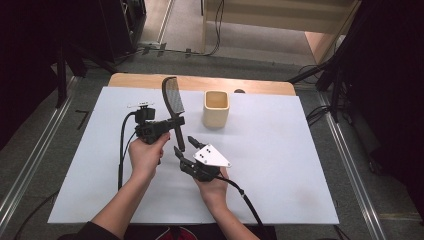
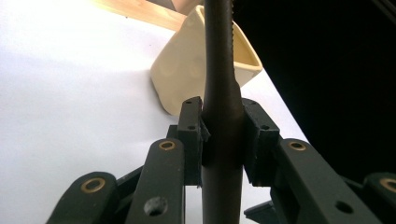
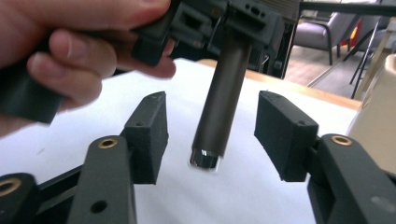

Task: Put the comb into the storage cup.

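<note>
Comb held upright above the white mat, toothed end up, just left of the beige cup. Looks like light, rigid plastic; the smooth round handle could slip or twist, so grip mid-handle, clear of the thin teeth. Left gripper pinches the handle firmly. Right gripper stands spread, jaws either side of the handle's chrome-tipped end, not touching.

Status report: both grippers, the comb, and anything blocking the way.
Left gripper shut on comb. Right gripper open around its handle, pads clear. Cup beside, nothing blocking.
</note>
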`<move>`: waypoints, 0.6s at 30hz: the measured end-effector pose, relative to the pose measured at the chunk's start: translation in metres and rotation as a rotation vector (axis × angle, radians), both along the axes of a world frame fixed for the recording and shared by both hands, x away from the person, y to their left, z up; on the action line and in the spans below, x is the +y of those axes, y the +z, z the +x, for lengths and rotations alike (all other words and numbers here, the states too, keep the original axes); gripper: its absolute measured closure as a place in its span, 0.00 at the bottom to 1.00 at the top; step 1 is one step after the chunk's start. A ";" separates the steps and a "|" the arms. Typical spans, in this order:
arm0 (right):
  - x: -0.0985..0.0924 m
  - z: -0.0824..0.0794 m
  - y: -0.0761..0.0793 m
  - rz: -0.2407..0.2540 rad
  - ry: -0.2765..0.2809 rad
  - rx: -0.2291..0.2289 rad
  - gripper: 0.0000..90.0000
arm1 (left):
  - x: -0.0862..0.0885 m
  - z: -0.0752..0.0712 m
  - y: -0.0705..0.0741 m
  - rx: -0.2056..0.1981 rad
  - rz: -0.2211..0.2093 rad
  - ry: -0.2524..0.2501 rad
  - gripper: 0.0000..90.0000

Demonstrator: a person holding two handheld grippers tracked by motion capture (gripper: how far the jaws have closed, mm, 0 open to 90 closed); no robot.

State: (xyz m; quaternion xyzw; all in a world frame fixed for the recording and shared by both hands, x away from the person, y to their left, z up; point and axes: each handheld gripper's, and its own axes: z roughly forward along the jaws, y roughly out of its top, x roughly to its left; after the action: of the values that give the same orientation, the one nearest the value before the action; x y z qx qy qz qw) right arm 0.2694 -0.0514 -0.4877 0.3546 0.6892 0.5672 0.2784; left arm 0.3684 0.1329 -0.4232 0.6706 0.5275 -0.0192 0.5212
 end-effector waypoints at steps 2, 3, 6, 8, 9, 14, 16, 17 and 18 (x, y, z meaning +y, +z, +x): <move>-0.001 0.000 0.000 -0.012 0.008 0.015 0.45 | 0.001 0.000 0.001 -0.011 0.024 -0.001 0.81; -0.001 -0.001 -0.001 -0.017 0.013 0.023 0.45 | 0.001 0.001 0.001 -0.019 0.034 -0.004 0.81; -0.003 -0.001 -0.001 -0.041 0.021 0.020 0.44 | 0.002 0.001 0.003 -0.028 0.060 -0.001 0.81; -0.004 -0.001 -0.001 -0.055 0.027 0.024 0.42 | 0.002 0.002 0.003 -0.034 0.066 -0.001 0.81; -0.004 -0.001 -0.001 -0.058 0.034 0.028 0.41 | 0.003 0.002 0.003 -0.037 0.070 0.000 0.81; -0.003 -0.004 -0.003 -0.086 0.063 0.040 0.37 | 0.003 0.002 0.005 -0.051 0.107 -0.007 0.81; -0.003 -0.004 -0.003 -0.099 0.073 0.041 0.36 | 0.004 0.003 0.005 -0.054 0.114 -0.009 0.81; -0.003 -0.004 -0.003 -0.106 0.078 0.039 0.36 | 0.004 0.003 0.006 -0.053 0.113 -0.010 0.81; -0.003 -0.004 -0.003 -0.111 0.083 0.040 0.35 | 0.004 0.003 0.006 -0.053 0.117 -0.011 0.81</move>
State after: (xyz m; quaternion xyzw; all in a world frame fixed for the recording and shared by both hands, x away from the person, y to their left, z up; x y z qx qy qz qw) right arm 0.2655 -0.0541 -0.4905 0.3207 0.7392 0.5321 0.2601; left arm 0.3718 0.1372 -0.4171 0.7030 0.5101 0.0263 0.4948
